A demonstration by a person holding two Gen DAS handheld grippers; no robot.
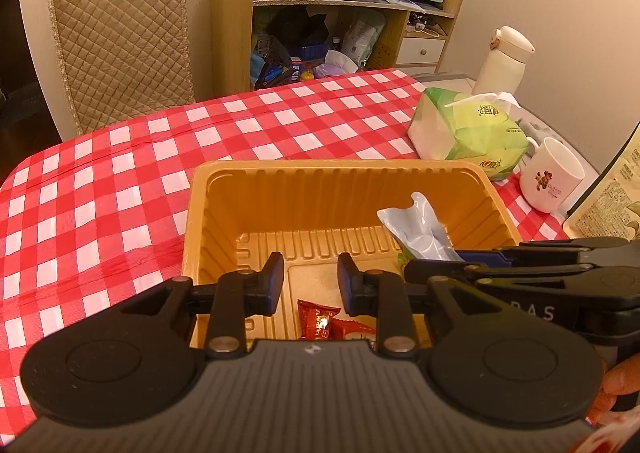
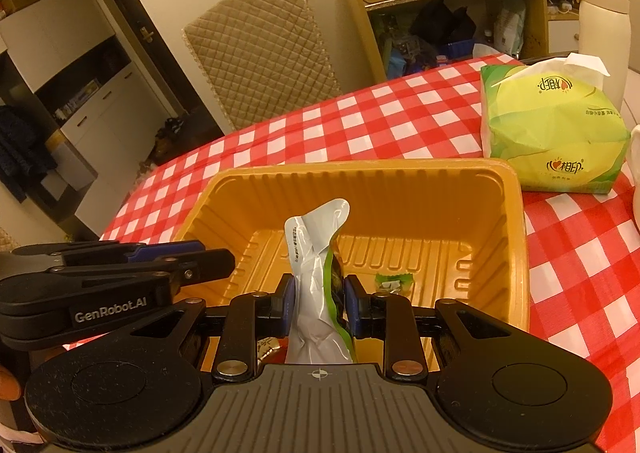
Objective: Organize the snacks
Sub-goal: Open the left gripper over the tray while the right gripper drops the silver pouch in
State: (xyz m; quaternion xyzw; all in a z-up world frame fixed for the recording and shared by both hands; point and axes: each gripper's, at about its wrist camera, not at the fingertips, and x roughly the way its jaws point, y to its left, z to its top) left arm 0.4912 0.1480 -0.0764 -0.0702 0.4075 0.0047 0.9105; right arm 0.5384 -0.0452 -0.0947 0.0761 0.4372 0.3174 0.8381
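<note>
A golden plastic tray (image 1: 320, 167) sits on the red checked tablecloth. My left gripper (image 1: 311, 281) hangs over the tray's near end, open by a narrow gap with nothing between its fingers. A red snack packet (image 1: 320, 319) lies on the tray floor just beneath it. My right gripper (image 2: 320, 305) is shut on a silver and green snack pouch (image 2: 316, 253), which stands upright over the tray (image 2: 360, 167). A small green packet (image 2: 394, 280) lies on the tray floor past it. The two grippers sit side by side, the left gripper (image 2: 212, 255) at the right one's left.
A green tissue pack (image 1: 472, 129) and a white mug (image 1: 552, 177) stand right of the tray, a cream flask (image 1: 504, 61) behind them. A printed snack bag (image 1: 608, 205) is at the right edge. A quilted chair (image 1: 124, 37) and a cluttered shelf stand beyond the table.
</note>
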